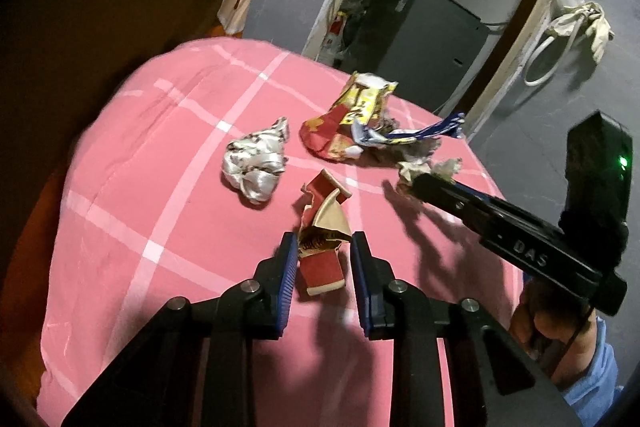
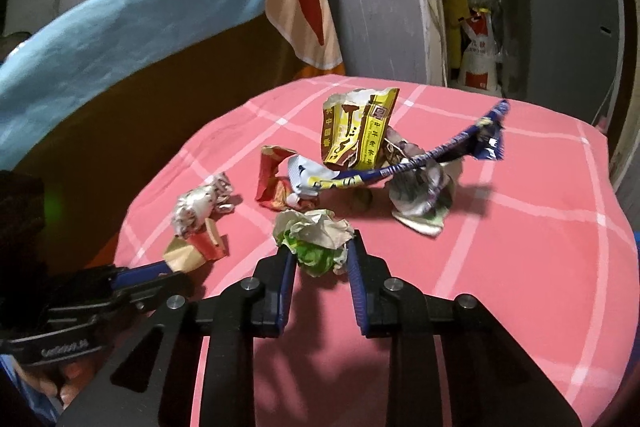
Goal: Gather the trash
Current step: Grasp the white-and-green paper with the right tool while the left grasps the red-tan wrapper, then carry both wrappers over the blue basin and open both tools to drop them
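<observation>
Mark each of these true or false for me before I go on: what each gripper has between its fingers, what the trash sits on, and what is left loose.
1. The left gripper has a torn red and tan carton piece between its fingers. True.
2. The right gripper closes around the yellow snack packet. False: it is on a crumpled white and green paper wad; the yellow packet stands farther back.
3. The trash lies on a pink checked cloth. True.
4. The silver foil wad is held by a gripper. False: it lies loose on the cloth.
5. The blue twisted wrapper lies flat, apart from the pile. False: it arches over the pile.
</observation>
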Action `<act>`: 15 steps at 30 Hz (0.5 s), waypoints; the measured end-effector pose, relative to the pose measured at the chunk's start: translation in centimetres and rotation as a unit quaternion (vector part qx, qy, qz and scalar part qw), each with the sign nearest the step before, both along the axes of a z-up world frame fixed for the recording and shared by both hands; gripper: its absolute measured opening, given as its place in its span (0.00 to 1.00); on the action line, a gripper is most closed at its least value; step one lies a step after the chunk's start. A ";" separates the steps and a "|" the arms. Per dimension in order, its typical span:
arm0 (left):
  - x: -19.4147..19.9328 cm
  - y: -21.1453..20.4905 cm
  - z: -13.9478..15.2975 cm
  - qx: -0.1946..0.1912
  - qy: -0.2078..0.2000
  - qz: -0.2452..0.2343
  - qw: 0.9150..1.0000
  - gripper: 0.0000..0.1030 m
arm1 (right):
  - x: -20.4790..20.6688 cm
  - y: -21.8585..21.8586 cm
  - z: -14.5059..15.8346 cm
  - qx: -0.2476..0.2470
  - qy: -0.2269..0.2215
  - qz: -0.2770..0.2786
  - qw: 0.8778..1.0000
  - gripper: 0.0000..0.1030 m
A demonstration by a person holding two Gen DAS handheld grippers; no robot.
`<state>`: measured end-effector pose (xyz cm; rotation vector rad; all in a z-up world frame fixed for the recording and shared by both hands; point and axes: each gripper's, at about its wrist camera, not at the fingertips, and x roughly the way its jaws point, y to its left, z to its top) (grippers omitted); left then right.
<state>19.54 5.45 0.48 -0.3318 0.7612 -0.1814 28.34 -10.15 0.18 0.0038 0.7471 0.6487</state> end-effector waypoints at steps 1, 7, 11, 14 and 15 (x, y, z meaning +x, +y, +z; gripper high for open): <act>-0.3 -0.2 0.3 0.001 -0.008 0.000 1.000 0.22 | -0.6 -0.5 0.2 0.007 -0.009 -0.003 1.000 0.22; -1.6 -2.8 3.1 0.022 -0.080 -0.003 0.997 0.22 | -4.2 -3.7 2.2 0.049 -0.083 -0.043 0.994 0.22; -1.9 -5.3 5.0 0.037 -0.126 -0.015 0.991 0.22 | -6.3 -6.3 4.1 0.065 -0.146 -0.080 0.984 0.22; -1.7 -7.5 6.3 0.045 -0.156 -0.030 0.986 0.22 | -7.7 -8.5 5.9 0.070 -0.196 -0.115 0.971 0.22; -1.5 -8.2 6.7 0.045 -0.166 -0.036 0.984 0.22 | -8.0 -9.1 6.2 0.071 -0.206 -0.123 0.968 0.22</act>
